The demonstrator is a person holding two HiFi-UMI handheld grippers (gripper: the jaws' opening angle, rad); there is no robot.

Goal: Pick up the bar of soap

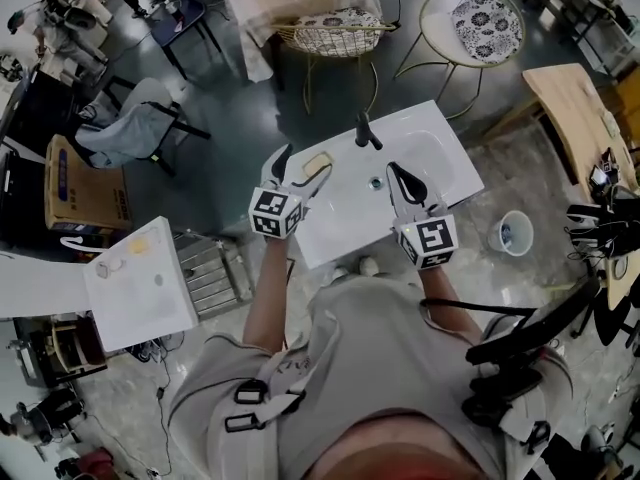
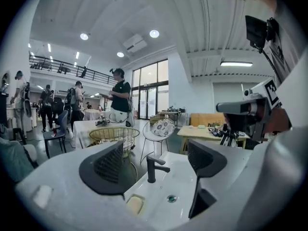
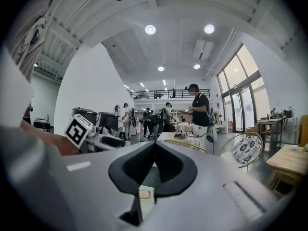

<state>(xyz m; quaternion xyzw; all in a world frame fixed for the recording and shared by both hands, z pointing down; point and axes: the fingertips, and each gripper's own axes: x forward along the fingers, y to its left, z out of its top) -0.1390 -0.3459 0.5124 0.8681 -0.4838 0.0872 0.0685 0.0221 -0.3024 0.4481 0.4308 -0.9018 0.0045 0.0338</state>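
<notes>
The white sink [image 1: 445, 173] is sitting before the person, and the bar of soap [image 2: 135, 204] is lying in the recess at its rear left corner, left of the faucet [image 1: 367, 133], its long axis running along the back edge. The left gripper [image 1: 300, 171] is hovering nearest, with its jaws spread wide and empty and the soap just ahead and below the gap between them. The right gripper [image 3: 154, 153] is hanging clenched on nothing.

A black metal faucet [image 1: 367, 131] stands on a white rectangular ceramic sink [image 1: 450, 168]; a brown cardboard box [image 1: 85, 183] sits left, a white round bucket [image 1: 513, 233] right.
</notes>
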